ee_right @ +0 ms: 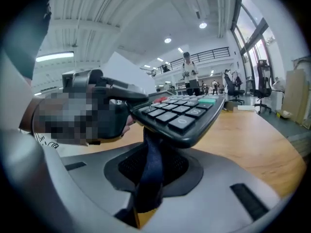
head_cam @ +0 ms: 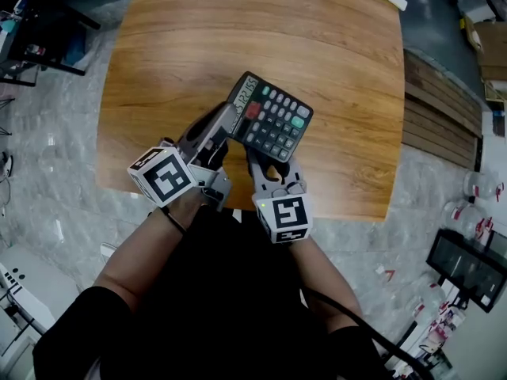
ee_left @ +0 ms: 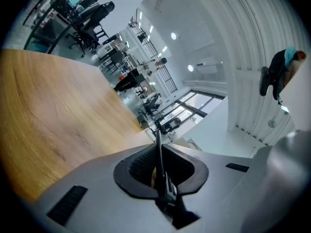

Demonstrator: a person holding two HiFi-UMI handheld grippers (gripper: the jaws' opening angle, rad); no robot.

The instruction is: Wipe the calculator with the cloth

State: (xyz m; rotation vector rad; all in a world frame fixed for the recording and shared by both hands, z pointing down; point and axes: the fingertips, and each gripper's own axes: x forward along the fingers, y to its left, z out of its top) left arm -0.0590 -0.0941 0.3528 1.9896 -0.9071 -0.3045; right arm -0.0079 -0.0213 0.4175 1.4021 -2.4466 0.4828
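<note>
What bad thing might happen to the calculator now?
1. The left hand-held gripper pinches only the thin edge of the calculator, in the air above the table, so it might twist loose and drop.
2. The right hand-held gripper holds the cloth under the calculator's near end. A hard rub there could lever it out of that pinch, or press the keys.

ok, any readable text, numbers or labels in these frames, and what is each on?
"0": nearest key of the calculator in the right gripper view; it looks like a zero, but is not crisp.
Calculator display: digits are showing, but too small and tilted to read.
Other key labels: too small or blurred.
Marker cubes: square patterns only, no words.
</note>
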